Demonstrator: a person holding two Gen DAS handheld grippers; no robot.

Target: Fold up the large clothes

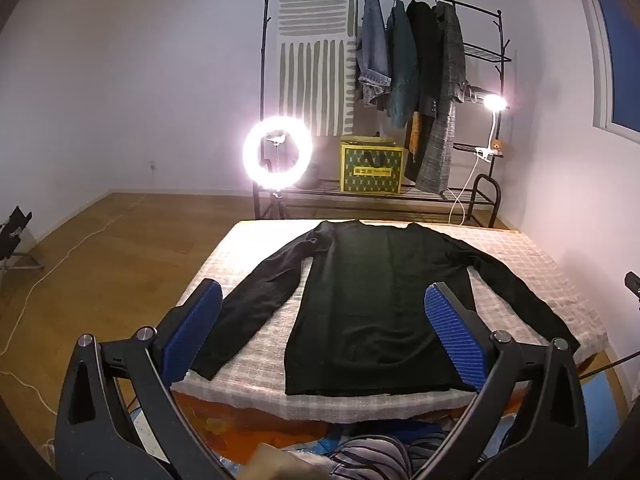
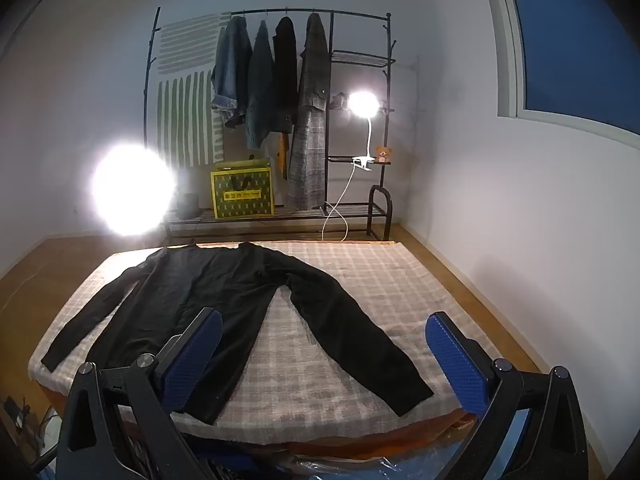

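A wooden floor (image 1: 120, 248) and pale walls frame the room, and along the far wall stands a black clothes rack (image 1: 384, 8) hung with a striped cloth (image 1: 316, 60) and several garments – a denim piece (image 1: 374, 48), a dark green knit (image 1: 402, 68), a black coat (image 1: 424, 64) and a grey checked coat (image 1: 450, 112). In front of it lies the surface (image 2: 360, 280), low and covered in a pale checked blanket. The black long-sleeved top (image 1: 380, 300) lies flat on it, collar towards the rack, hem at the near edge, both sleeves spread outwards and down.

The left gripper (image 1: 324, 300) hangs above the near edge, its jaws released and wide, blue pads framing the left sleeve and the body of the top, clear of the cloth. The right gripper (image 2: 324, 330) hovers likewise with jaws fully released, framing the right sleeve.

On the rack's bottom shelf sits a yellow patterned box (image 1: 371, 170). A ring light (image 1: 278, 152) glares left of it – badly overexposed in the right wrist view. A clip lamp (image 2: 363, 106) glows on the rack's side shelves, with what seems a small teddy bear (image 2: 383, 154) beside its clamp.
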